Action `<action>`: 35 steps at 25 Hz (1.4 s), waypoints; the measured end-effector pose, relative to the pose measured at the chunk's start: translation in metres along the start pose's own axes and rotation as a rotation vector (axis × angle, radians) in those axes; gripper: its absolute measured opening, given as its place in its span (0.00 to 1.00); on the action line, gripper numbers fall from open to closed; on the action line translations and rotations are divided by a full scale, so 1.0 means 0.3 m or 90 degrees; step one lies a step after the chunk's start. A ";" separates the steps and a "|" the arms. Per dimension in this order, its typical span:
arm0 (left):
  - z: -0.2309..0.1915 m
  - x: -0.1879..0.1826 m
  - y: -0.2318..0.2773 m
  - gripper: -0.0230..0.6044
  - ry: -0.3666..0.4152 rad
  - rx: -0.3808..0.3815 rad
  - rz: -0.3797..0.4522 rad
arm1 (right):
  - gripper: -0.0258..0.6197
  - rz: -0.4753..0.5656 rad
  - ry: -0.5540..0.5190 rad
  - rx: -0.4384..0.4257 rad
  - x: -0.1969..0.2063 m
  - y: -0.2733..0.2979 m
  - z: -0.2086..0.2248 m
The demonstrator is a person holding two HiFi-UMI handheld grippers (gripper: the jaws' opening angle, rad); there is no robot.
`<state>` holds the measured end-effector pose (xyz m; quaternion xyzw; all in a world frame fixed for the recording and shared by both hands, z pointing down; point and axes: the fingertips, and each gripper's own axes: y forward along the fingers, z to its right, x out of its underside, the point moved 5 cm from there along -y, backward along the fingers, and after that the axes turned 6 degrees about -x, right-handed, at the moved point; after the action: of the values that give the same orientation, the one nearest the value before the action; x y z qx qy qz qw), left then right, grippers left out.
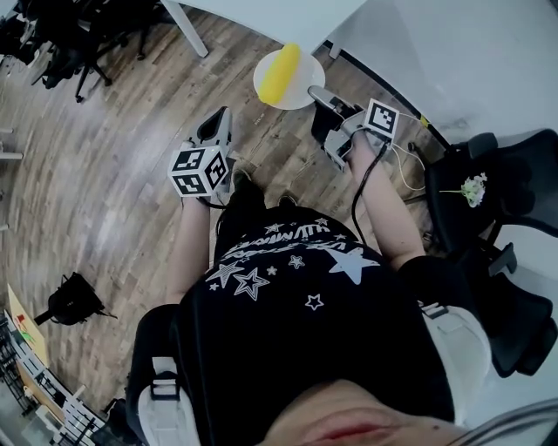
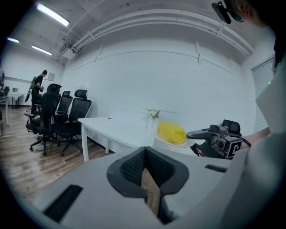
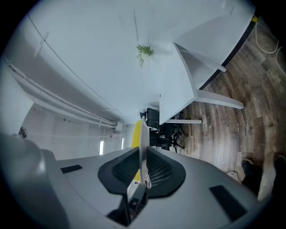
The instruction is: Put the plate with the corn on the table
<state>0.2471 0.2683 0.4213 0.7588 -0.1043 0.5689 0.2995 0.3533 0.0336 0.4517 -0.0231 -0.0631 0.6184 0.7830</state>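
1. The white table (image 1: 453,52) spreads ahead of us from 12 to 2 o'clock.
2. Our right gripper (image 1: 316,91) clamps the plate's 4 o'clock rim.
3. Our left gripper (image 1: 218,118), at the plate's 7 o'clock, is closed and empty.
4. The plate (image 1: 266,87) hangs beside the table.
5. The corn (image 1: 281,71) lies on it.

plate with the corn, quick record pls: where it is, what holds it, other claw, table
plate: white, held in the air near the table's edge
corn: yellow cob lying on the plate
right claw: shut on the plate's rim
left claw: shut, empty, apart from the plate
table: white, ahead of both claws
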 end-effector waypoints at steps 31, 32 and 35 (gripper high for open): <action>-0.820 -0.390 0.645 0.05 0.000 0.095 0.005 | 0.10 0.110 -0.025 -0.006 -0.292 0.914 0.108; -0.850 -0.400 0.661 0.05 -0.002 0.097 0.005 | 0.10 0.112 -0.025 -0.008 -0.295 0.951 0.106; -0.930 -0.422 0.710 0.05 -0.007 0.109 0.001 | 0.10 0.120 -0.027 -0.008 -0.305 1.045 0.109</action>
<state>-0.1247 0.2349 0.4239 0.7844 -0.0575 0.5720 0.2328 0.0256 0.0169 0.4420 -0.0207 -0.0812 0.6892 0.7197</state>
